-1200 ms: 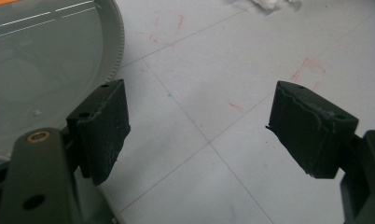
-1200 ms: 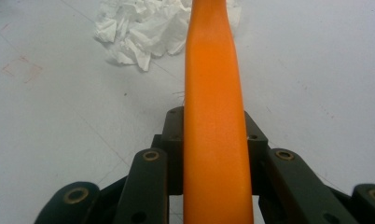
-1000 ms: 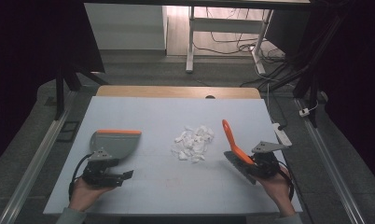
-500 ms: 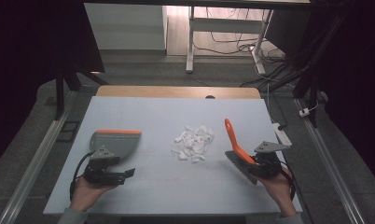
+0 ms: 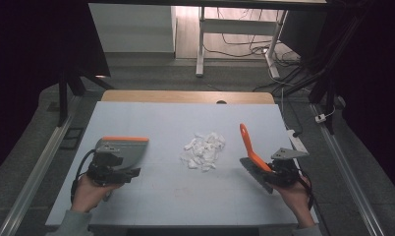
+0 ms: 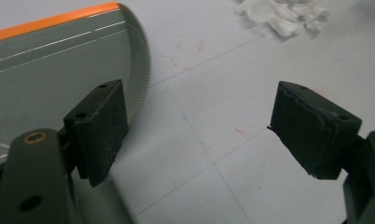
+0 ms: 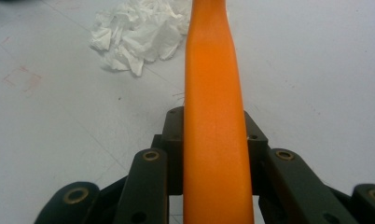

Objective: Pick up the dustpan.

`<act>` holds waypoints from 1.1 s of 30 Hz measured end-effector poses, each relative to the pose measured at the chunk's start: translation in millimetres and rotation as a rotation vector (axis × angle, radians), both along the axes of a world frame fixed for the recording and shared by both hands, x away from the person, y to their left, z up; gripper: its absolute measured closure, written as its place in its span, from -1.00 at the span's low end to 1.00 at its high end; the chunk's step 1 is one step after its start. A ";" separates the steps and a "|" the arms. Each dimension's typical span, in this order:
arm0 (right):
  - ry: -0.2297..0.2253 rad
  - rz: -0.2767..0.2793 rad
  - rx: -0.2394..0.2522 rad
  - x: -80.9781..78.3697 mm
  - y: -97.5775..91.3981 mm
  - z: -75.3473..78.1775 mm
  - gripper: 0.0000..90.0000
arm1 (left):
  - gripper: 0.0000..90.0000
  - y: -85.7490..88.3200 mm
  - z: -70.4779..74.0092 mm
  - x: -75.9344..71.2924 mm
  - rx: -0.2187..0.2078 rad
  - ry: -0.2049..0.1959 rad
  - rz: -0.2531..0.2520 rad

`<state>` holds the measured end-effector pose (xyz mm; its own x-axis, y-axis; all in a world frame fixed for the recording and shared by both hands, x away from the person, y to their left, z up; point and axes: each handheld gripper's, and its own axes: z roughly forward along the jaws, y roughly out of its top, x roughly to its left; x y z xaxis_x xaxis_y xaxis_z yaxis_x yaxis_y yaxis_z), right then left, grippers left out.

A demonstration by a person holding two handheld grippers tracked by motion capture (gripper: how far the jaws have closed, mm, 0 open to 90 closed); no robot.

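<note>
A grey dustpan with an orange rim lies flat at the table's left; in the left gripper view the dustpan is beside and behind the left jaw. My left gripper hovers at its near edge, and this gripper is open, with bare table between the jaws. My right gripper is shut on a brush, whose orange handle slants up and away; the handle runs up between the jaws. A pile of crumpled white paper scraps lies between the two tools.
The pale blue table top has a wooden strip along its far edge. A white power strip lies off the right edge. Desk legs and cables stand on the floor beyond.
My left gripper has lifted a little above the dustpan's near edge. The brush handle's tip has drifted slightly right. Dustpan and paper pile have not moved.
</note>
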<state>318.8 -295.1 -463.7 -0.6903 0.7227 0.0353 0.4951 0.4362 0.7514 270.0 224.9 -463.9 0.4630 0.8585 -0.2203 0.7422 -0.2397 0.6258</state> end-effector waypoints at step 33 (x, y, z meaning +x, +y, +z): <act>0.007 0.008 -0.016 -3.5 6.2 -1.9 0.57 | -0.65 41.1 -13.3 -3.7 0.108 0.221 0.214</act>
